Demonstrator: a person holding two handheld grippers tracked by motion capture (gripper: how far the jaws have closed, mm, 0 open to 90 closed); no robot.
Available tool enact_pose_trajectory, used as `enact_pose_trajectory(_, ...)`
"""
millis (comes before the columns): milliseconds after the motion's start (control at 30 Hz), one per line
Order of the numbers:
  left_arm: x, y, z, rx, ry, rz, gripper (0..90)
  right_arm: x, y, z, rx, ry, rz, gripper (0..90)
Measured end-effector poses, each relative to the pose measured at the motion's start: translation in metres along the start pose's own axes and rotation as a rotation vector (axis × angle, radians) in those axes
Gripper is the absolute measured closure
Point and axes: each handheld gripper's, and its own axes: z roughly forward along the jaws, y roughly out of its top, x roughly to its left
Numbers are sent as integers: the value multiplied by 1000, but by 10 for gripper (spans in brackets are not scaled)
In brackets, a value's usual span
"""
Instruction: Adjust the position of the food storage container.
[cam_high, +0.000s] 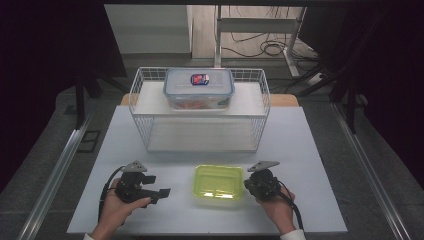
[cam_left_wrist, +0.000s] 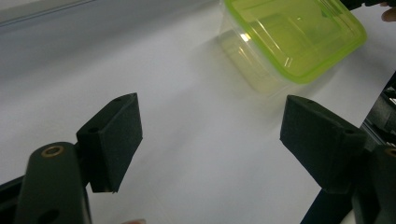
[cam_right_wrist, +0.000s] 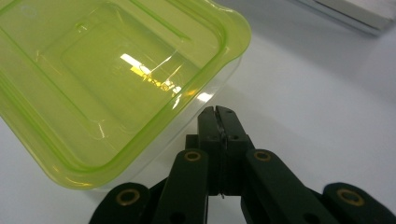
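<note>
Flanking the green-lidded box (cam_high: 218, 182), the left gripper (cam_high: 159, 191) gapes empty; the right gripper (cam_high: 248, 185) is clamped shut, empty.

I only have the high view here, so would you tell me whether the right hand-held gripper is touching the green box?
Observer: The right hand-held gripper is shut, its tips right beside the green box; contact is unclear.
Operator: Is anything inside the box?
Observer: Through the lid it looks empty.
Operator: And the left one?
Observer: The left hand-held gripper is open, with bare table between its jaws and the box farther ahead.
</note>
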Motion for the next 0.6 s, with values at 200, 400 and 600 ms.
enact_pose_trajectory(200,0,-1,2,7,1,1,207,12,11,11,-4,18,-24,888)
enact_pose_trajectory(400,0,-1,2,6,1,0,206,25,22,19,-21,39,-47,888)
enact_pose_trajectory(600,1,-1,1,-1,0,-7,204,28,25,20,-40,37,-52,888)
